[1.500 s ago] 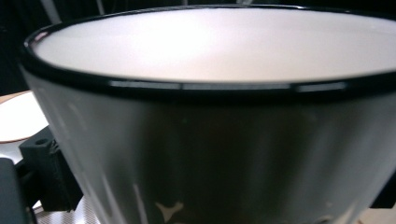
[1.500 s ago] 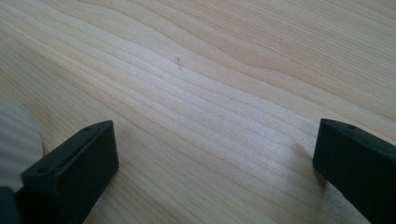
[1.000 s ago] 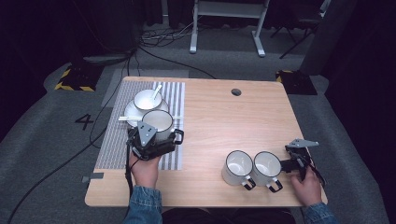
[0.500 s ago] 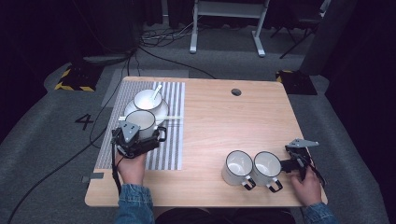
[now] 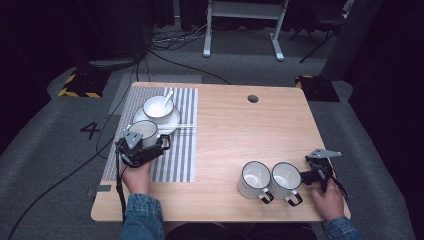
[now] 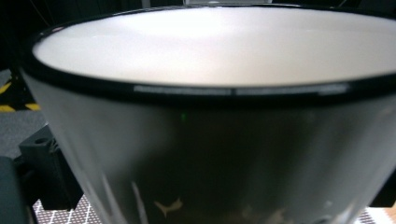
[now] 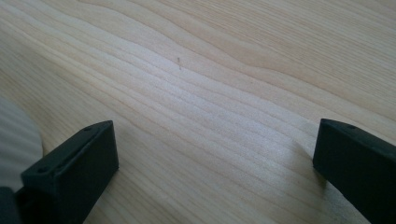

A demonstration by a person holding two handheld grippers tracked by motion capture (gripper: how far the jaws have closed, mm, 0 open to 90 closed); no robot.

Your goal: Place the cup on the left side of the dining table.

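Holding one white mug (image 5: 143, 131) with black rim in my left gripper (image 5: 141, 148), jaws pinching its wall, over the striped mat (image 5: 185, 150) near the surface's left edge, just beside the saucer (image 5: 172, 122) carrying a bowl (image 5: 158, 107) and spoon (image 5: 166, 98). My right gripper (image 5: 314, 175): jaws spread over bare wood (image 7: 210, 93), near the front right corner, beside two more mugs (image 5: 270, 180) standing touching each other.
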